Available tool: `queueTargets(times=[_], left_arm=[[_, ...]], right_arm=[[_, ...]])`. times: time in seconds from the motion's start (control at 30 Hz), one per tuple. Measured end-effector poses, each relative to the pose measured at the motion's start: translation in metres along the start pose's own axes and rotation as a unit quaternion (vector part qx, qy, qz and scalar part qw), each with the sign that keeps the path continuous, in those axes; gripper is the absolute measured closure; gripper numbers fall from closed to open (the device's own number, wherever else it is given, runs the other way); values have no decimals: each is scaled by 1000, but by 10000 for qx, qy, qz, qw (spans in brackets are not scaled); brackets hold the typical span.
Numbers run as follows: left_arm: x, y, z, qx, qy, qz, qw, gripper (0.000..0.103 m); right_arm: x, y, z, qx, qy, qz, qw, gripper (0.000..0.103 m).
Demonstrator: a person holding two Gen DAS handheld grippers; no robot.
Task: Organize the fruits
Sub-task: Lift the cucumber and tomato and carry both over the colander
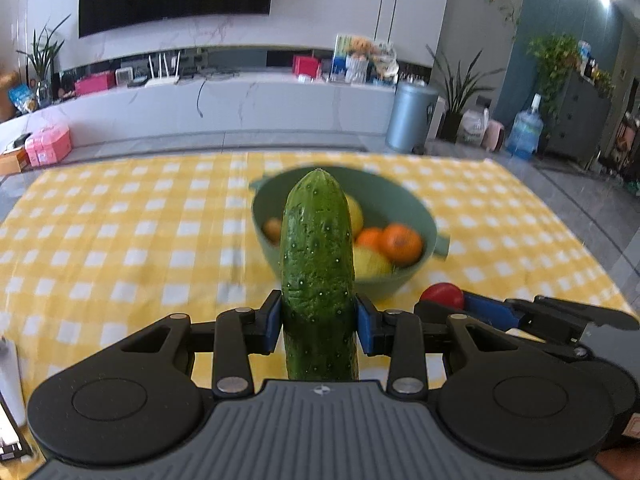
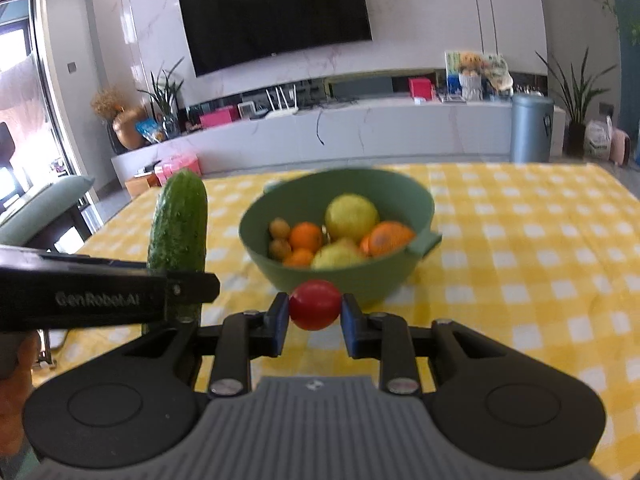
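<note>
While you hold both tools over the checked cloth, your left gripper [image 1: 318, 322] is clamped on the cucumber [image 1: 318, 272], blue pads pressed to its lower part; it points up and away, hiding part of the bowl in the left wrist view. Your right gripper [image 2: 315, 314] is nearly closed, pinching the small red tomato [image 2: 315, 304] between its pads. Left tool crosses the right wrist view at lower left, cucumber rising above it. Beyond both: green bowl [image 2: 400, 200] on the yellow checked tablecloth [image 2: 520, 260], holding yellow lemons [image 2: 351, 216], oranges [image 2: 390, 237] and small brown fruits [image 2: 279, 229]. Further back: low white console, grey bin [image 2: 531, 128], potted plants, wall television [image 2: 276, 12].
</note>
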State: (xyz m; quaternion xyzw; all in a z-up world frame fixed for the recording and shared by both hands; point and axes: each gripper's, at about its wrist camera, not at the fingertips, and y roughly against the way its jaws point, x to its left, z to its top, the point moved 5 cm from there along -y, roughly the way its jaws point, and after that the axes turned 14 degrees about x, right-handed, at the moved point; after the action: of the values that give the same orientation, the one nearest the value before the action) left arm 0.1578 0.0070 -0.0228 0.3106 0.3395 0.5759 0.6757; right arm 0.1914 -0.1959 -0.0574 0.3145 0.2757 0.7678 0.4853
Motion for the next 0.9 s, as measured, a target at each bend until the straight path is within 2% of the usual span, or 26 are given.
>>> queueTargets(times=[0.2,0.37,0.53,0.67,0.9], left_arm=[[-1,5,35,-236,120,-237,9994,61],[8,-4,66,-289,421,-643,9966,61],[24,-30,92,-183,889,-1109,9897,61],[35,-55,99,-10,1292,-1397,9817,61],[49,-98,93,341,1683,-1441,9745,61]], right_arm=[[-11,8,30,-359,-87,22,9993,79],[-17,5,62,-613,-91,-62,9981,79],[-29,-15,85,-657,-314,-39,9973,79],[-33,-35,91,-601,-336,-24,9976,79],[-41,-61,88,-480,-336,107,9982,79]])
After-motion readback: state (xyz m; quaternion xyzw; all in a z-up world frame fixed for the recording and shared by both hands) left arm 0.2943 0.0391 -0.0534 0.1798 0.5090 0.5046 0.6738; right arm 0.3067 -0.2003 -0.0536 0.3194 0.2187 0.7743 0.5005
